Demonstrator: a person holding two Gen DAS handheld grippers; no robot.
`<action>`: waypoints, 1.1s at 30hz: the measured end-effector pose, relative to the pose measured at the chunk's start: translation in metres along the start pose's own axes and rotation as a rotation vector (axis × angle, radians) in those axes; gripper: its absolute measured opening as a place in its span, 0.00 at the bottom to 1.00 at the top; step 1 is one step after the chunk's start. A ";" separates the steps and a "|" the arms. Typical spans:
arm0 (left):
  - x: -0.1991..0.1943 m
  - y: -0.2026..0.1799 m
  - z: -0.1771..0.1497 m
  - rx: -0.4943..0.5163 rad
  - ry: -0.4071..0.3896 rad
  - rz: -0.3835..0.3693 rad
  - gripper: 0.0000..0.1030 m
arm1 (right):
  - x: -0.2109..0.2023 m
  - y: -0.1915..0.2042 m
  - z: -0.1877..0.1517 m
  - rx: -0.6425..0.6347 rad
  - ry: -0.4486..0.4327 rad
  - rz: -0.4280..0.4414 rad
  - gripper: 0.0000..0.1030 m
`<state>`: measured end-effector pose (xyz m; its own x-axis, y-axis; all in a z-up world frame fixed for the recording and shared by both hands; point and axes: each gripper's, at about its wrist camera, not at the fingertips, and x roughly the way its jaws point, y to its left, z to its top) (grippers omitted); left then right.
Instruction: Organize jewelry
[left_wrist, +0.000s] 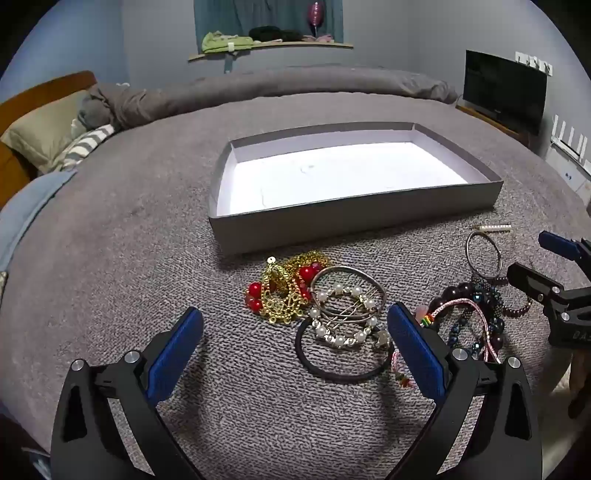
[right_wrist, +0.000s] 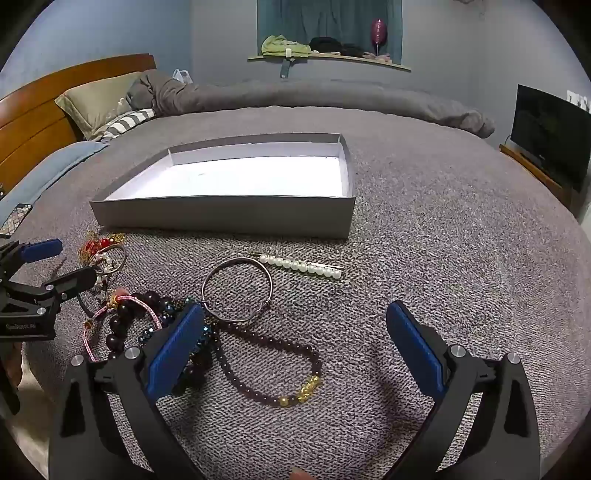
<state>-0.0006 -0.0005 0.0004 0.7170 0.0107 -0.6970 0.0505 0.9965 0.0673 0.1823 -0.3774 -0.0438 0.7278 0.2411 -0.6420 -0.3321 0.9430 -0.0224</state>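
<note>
left wrist view: left gripper wide open, holding nothing, low over the grey bedspread. jewelry sits right between and just past its fingertips: 1 pearl bracelet on top of 1 silver bangle, 1 black hair tie under them, gold-and-red earrings just ahead-left (looks like 2, tangled, can't confirm). dark bead cluster with pink cord lies beside the left gripper's right finger. right gripper enters from the right edge, also open. 1 grey box, white inside, nothing in it, sits beyond the pile.

right wrist view: right gripper open, empty. between its fingers and slightly left: 1 thin dark bead bracelet with gold beads, long axis running near-left to far-right... roughly diagonal. 1 more silver bangle just ahead, 1 pearl hair pin past it, long axis left-right, roughly parallel to the box front wall. box dead ahead, a bit left.

judgement: nothing sorted yet. left is nearer the pearl/bangle stack, right is nearer the bead bracelet and pin. key relation: each target is straight ahead and inside the open span, box directly beyond.
</note>
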 end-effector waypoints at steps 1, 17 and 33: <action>-0.001 0.000 0.000 0.001 -0.004 0.003 0.98 | 0.000 0.000 0.000 0.000 -0.001 0.000 0.95; -0.002 0.001 0.002 -0.008 0.010 -0.017 0.98 | 0.004 0.000 -0.003 -0.002 0.003 -0.004 0.95; -0.002 0.001 0.002 -0.008 0.007 -0.019 0.98 | 0.006 0.000 -0.003 -0.002 0.007 -0.004 0.95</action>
<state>-0.0003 0.0004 0.0029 0.7112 -0.0072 -0.7030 0.0579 0.9972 0.0483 0.1848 -0.3769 -0.0498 0.7250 0.2353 -0.6473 -0.3300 0.9436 -0.0266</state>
